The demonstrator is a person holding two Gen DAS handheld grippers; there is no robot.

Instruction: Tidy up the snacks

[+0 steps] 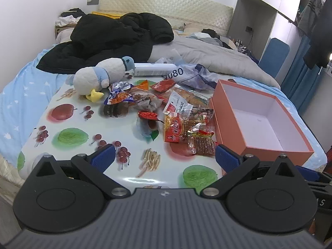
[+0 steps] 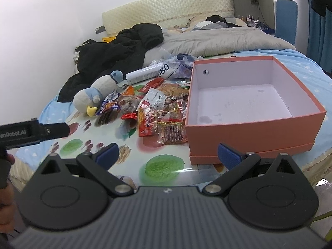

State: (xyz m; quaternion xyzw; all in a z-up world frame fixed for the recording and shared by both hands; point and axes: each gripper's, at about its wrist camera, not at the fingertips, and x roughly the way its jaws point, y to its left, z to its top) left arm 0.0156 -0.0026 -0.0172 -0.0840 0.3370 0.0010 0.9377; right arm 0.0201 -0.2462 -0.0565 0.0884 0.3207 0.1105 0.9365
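A pile of snack packets [image 1: 166, 105] lies on a fruit-print board [image 1: 83, 124] on the bed; it also shows in the right wrist view [image 2: 157, 112]. An orange box [image 1: 259, 145] with a white, empty inside stands open to the right of the pile, and fills the right wrist view [image 2: 249, 128]. My left gripper [image 1: 165, 158] is open and empty, near the board's front edge, short of the packets. My right gripper [image 2: 168, 155] is open and empty, just in front of the box's near left corner. The left gripper's side [image 2: 31, 133] shows at the left of the right wrist view.
A plush penguin [image 1: 99, 76] lies left of the pile. A white tube [image 1: 153, 69] and a crumpled plastic bag [image 1: 193, 75] lie behind it. A black jacket [image 1: 116, 35] and grey duvet [image 1: 217, 56] cover the far bed. A blue chair [image 1: 274, 56] stands right.
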